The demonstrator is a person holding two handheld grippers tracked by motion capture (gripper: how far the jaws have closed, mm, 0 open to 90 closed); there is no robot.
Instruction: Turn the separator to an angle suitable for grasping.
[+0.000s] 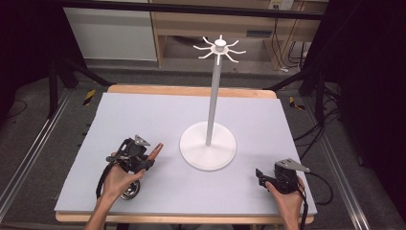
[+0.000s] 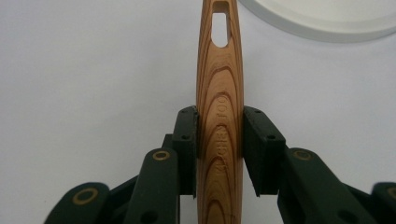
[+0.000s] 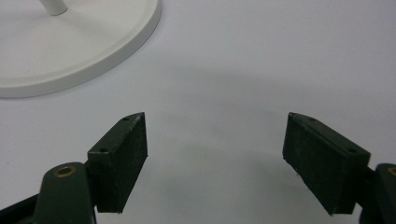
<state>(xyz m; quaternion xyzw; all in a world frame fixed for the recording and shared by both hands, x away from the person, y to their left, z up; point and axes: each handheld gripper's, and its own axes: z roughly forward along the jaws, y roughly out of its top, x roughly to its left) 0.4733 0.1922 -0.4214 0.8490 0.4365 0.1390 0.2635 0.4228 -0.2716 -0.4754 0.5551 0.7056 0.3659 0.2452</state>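
The left tongs (image 2: 219, 135) are clamped on the flat wooden handle with a hanging slot (image 2: 219, 93) of a utensil; its metal head (image 1: 129, 192) lies under the person's left hand (image 1: 117, 179). Ahead and to the right of those tongs stands the white hook stand with a round base and tall pole (image 1: 209, 143). The right tongs (image 3: 215, 158) rest wide apart and empty on the pale grey table (image 1: 143, 115). This looks like the lift step; next the slot would need threading onto 1 of the top hooks (image 1: 219, 49).
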